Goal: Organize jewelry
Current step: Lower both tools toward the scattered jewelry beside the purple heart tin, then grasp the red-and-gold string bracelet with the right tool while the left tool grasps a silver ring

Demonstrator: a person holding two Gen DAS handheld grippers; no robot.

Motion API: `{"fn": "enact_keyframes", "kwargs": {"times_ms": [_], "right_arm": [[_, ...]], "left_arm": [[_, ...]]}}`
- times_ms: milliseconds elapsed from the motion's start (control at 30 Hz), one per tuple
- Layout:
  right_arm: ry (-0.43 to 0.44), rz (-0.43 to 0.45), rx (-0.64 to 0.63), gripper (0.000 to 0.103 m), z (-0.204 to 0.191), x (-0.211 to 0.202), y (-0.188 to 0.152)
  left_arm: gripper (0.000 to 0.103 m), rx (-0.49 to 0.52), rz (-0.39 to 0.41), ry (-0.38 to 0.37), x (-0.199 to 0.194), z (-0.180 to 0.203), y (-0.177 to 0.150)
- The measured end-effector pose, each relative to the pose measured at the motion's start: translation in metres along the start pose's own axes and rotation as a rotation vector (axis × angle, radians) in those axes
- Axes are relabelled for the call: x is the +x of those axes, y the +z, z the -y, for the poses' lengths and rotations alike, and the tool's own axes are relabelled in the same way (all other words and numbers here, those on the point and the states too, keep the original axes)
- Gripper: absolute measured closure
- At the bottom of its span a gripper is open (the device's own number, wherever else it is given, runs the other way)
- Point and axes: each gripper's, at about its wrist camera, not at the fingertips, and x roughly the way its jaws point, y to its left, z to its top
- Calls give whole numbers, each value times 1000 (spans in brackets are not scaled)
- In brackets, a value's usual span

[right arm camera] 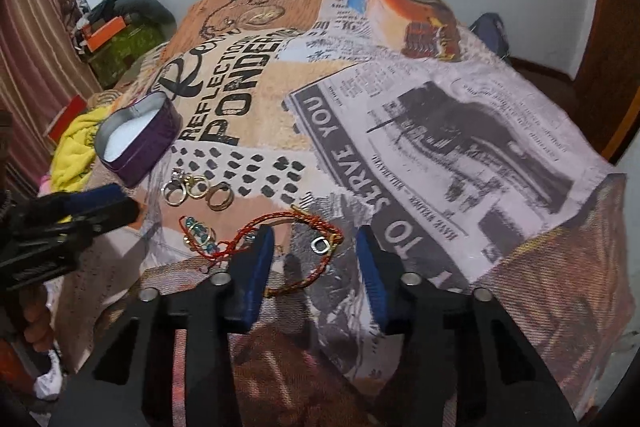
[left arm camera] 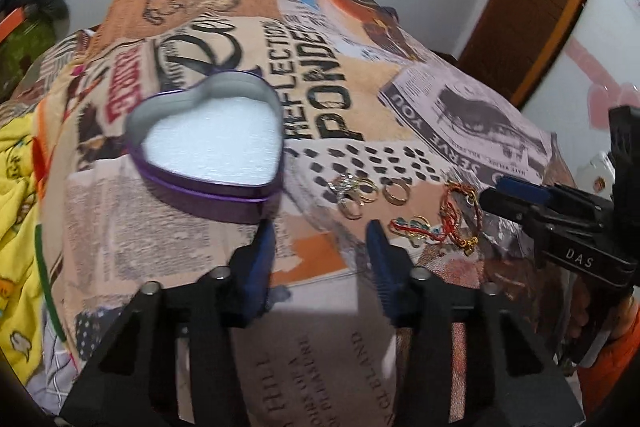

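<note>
A bed (right arm camera: pixel 400 75) under a newsprict-patterned blanket is filling a white-walled room, with the open, empty heart tin (right arm camera: pixel 134 139) sitting toward its left edge. Rings (right arm camera: pixel 196 189) and red cord bracelets (right arm camera: pixel 296 231) are lying nearer the front edge. Both the left gripper (left arm camera: pixel 322 241) and right gripper (right arm camera: pixel 316 251) are hovering with fingers wide, holding nothing; the right seems to be lining up on a bracelet, needing a low pinch.

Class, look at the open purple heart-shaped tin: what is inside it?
Inside the heart-shaped tin only a white lining shows; no jewelry lies on it. Whatever is beneath that lining is covered.
</note>
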Motion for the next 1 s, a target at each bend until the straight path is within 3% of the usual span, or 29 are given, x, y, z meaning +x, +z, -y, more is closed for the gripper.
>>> {"fn": "enact_keyframes", "kwargs": {"times_ms": [433, 767, 933, 1000], "right_arm": [[9, -39, -43, 68, 4, 20, 11], [32, -110, -203, 68, -11, 38, 16], [69, -115, -210, 90, -11, 42, 18], [70, -111, -205, 95, -10, 42, 18]], "left_arm": [[65, 50, -13, -13, 23, 10, 13], [65, 46, -30, 5, 37, 15, 20], [65, 51, -28, 16, 41, 19, 22], [76, 54, -24, 27, 42, 20, 21]]}}
